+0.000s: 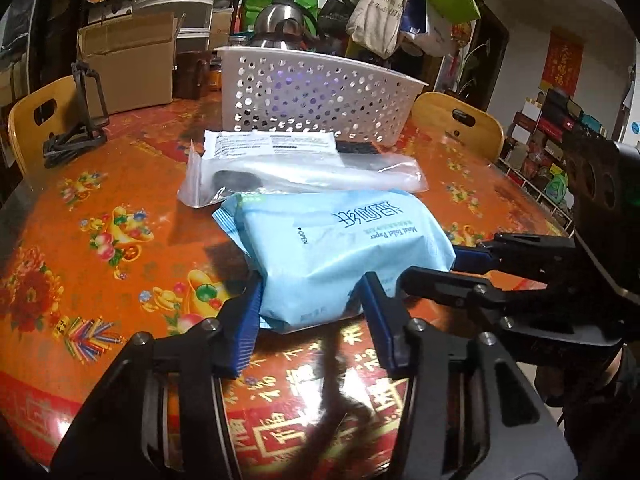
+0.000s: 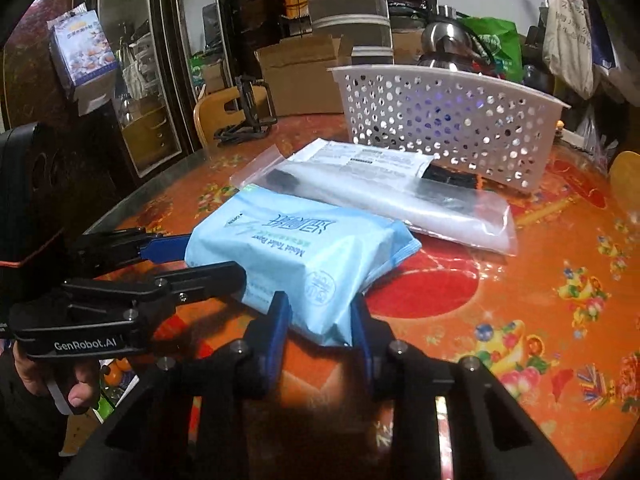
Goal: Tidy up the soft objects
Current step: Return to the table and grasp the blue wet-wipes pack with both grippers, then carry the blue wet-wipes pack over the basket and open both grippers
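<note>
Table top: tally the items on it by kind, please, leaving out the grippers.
Blue wet-wipe pack: 1
Clear plastic bags: at least 1, with a white labelled packet on top; how many bags are stacked is unclear
White perforated basket: 1
Black folding stand: 1
Total: 5, if the clear bag is one

The left gripper and right gripper each clamp the pack.

Pale blue wipes pack (image 1: 332, 256); white perforated basket (image 1: 320, 96); orange floral tablecloth (image 1: 120, 216); blue-padded black claws.
</note>
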The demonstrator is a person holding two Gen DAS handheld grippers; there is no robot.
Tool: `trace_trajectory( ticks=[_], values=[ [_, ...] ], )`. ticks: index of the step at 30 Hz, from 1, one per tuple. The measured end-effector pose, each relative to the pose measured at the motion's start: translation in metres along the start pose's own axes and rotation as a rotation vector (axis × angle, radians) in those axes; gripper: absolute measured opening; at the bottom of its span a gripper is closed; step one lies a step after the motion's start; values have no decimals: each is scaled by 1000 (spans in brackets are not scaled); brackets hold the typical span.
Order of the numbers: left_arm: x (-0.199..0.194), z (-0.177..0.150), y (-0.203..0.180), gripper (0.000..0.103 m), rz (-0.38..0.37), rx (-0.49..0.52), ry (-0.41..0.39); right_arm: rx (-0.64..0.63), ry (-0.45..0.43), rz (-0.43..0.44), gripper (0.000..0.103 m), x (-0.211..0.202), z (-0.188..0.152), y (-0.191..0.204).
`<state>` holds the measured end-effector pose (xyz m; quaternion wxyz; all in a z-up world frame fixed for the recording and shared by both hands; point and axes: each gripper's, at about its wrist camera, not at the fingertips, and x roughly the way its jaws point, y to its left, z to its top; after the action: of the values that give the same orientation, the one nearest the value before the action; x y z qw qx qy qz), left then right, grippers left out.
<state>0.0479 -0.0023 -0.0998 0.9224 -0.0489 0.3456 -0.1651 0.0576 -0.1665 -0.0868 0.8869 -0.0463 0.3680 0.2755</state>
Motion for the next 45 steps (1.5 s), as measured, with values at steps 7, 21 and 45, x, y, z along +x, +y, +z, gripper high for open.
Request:
trace_trajectory(
  ticks=[7, 21, 45],
  values=[
    [-20, 10, -17, 44, 13, 34, -60, -10, -67, -15, 28, -26, 8, -1],
    [-42, 48, -45, 44, -11, 72, -149, -26, -165, -63, 27, -66, 36, -13],
    [35, 260, -28, 44, -32, 67, -169, -27, -196, -111, 27, -29, 209, -109]
  ],
)
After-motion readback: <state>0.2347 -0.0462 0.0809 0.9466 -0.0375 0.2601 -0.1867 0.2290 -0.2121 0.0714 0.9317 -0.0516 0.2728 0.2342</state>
